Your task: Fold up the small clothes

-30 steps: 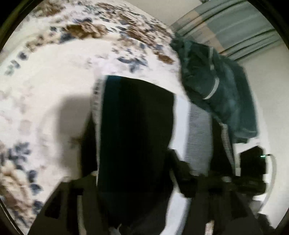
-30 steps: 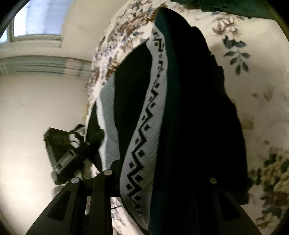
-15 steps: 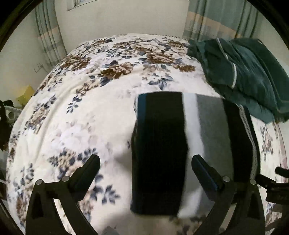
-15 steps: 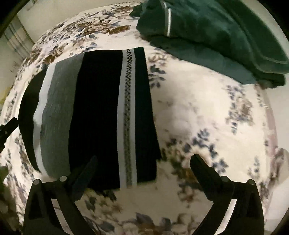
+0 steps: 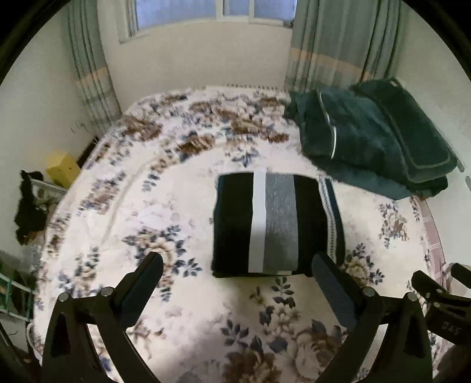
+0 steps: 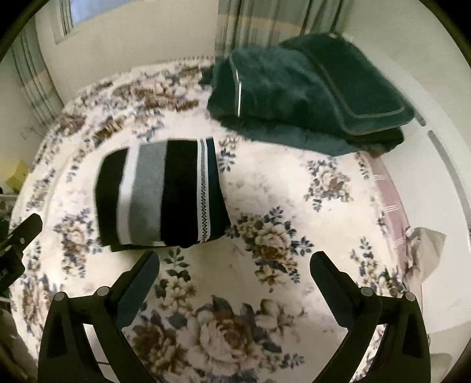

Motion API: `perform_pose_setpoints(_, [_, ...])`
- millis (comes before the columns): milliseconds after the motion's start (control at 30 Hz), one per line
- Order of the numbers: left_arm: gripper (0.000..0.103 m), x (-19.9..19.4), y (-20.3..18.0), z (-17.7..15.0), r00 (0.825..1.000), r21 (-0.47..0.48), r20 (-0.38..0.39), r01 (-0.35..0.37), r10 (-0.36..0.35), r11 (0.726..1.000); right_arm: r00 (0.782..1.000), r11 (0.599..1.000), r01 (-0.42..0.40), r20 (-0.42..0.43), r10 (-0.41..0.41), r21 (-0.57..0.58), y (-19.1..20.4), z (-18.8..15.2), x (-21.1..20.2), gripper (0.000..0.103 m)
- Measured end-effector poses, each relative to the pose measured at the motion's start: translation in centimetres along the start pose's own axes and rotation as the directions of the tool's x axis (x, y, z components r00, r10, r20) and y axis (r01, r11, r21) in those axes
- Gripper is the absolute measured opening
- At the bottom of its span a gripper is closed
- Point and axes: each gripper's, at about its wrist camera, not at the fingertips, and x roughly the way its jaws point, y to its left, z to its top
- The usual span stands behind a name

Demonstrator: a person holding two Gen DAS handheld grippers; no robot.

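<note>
1. Left wrist view: the left gripper had its jaws spread wide and empty, raised above the floral bedspread. The folded striped garment lay flat on the bedspread just short of the green blanket, its stripes and long axis running away from the camera toward the window. Half a second earlier it filled far more of this view. Only this view showed the yellow box.

2. Right wrist view: the right gripper likewise stood released, holding nothing. The garment sat left of the blanket, stripes tilted slightly; its zigzag trim was clearer here.
</note>
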Motion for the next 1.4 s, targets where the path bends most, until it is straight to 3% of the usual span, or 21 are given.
perform_pose_setpoints(333, [0.103, -16.3, -0.7, -1.3, 0.989, -0.004, 0.149, 0.001, 0.000, 1.000, 0.985, 0.999, -0.019, 0.170, 0.023, -0.025, -3.1, -3.8, -19.3, 0.103])
perform_pose_setpoints(467, [0.103, -21.0, -0.8, -2.6, 0.985, -0.013, 0.172, 0.009, -0.006, 1.000, 0.974, 0.999, -0.026, 0.226, 0.032, -0.030, -4.2, -5.6, -25.2, 0.103])
perform_pose_setpoints(667, [0.103, -24.9, -0.8, -4.7, 0.986, -0.030, 0.165, 0.018, -0.012, 0.999, 0.956, 0.998, -0.033, 0.289, 0.046, -0.051, -5.3, -8.2, -31.6, 0.103])
perform_pose_setpoints(1000, [0.103, -29.3, -1.3, -6.6, 0.977, -0.013, 0.212, -0.010, 0.012, 1.000, 0.939, 0.995, -0.059, 0.333, 0.083, -0.082, -6.2, -10.8, -37.4, 0.103])
perform_pose_setpoints(1400, [0.103, -31.7, -1.2, -7.4, 0.963, -0.035, 0.268, -0.022, 0.030, 0.999, 0.923, 0.991, -0.089, 0.366, 0.121, -0.104, -7.1, -11.2, -39.6, 0.103])
